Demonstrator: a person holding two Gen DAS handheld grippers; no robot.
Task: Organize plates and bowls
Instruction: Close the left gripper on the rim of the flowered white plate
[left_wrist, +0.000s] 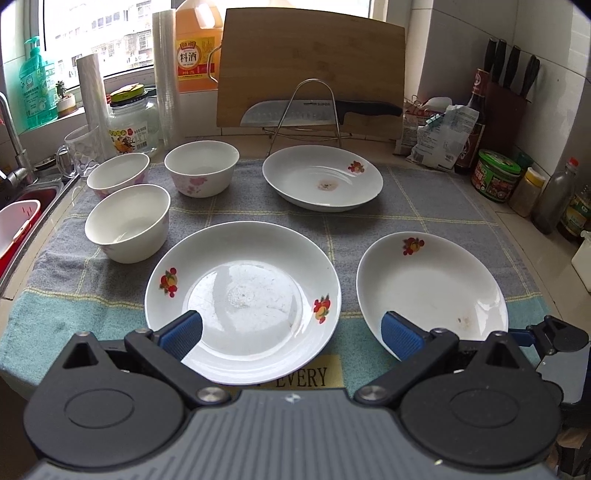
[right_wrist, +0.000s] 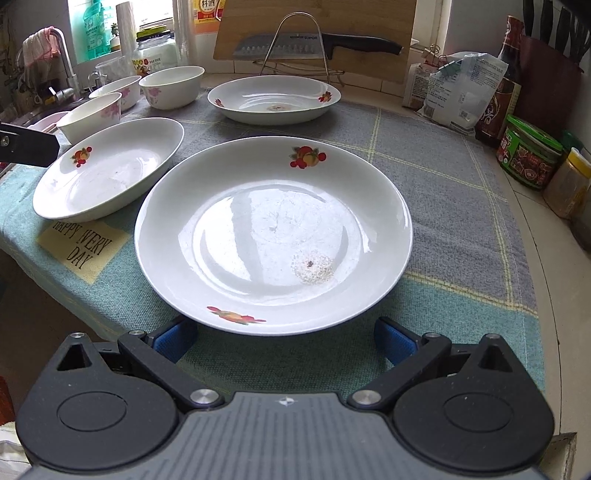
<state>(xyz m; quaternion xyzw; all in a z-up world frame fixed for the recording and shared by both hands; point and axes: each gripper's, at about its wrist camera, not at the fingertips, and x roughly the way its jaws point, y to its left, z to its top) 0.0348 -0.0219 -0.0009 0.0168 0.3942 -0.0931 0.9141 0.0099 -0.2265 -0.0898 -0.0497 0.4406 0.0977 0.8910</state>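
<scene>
Approach step: your right gripper (right_wrist: 282, 339), jaws spread and empty, faces the near plate (right_wrist: 273, 236); left gripper (left_wrist: 291, 334) likewise released. Next, clasp its rim.

Home kitchen, worktop by a window. Evidence: sink w/ tap (left_wrist: 14, 147) at left edge; wooden cutting board (left_wrist: 310, 70) upper centre, cleaver (left_wrist: 317, 110) on wire rack in front; knife block (left_wrist: 506, 96) upper right; sauce bottles, jars (left_wrist: 496, 175) along right edge; cooking-wine jug (left_wrist: 195, 48) on sill; checked cloth (left_wrist: 424, 206) under crockery.
</scene>
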